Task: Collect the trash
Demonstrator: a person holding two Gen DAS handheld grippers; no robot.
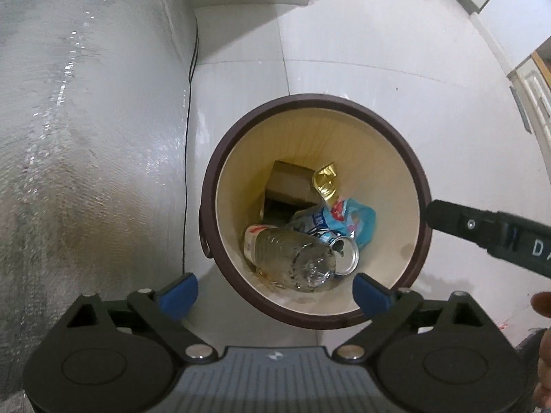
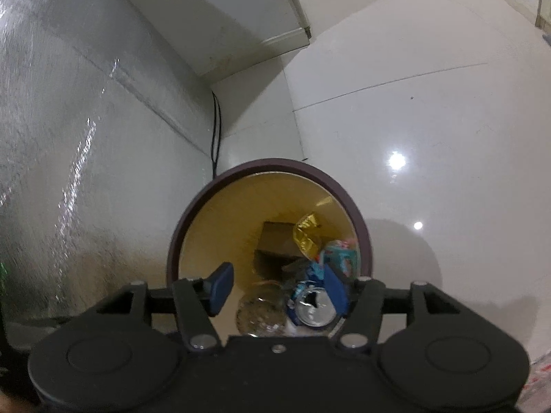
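Both grippers hang over the bin [image 1: 418, 186], left gripper [image 1: 275, 289] and right gripper [image 2: 279, 285] with jaws spread, holding nothing. Inside lie a bottle [image 1: 289, 258], can [image 1: 346, 256] and wrappers [image 1: 347, 220]: light, crushable, probably slippery, best pinched across the middle

Round bin [image 1: 311, 103], brown rim, cream inside, upright on floor. In it: clear plastic bottle [image 1: 292, 258] on its side at near side, silver can [image 1: 346, 256] touching it, blue wrapper [image 1: 354, 220], gold foil [image 1: 325, 180], cardboard box [image 1: 289, 182] at far side.
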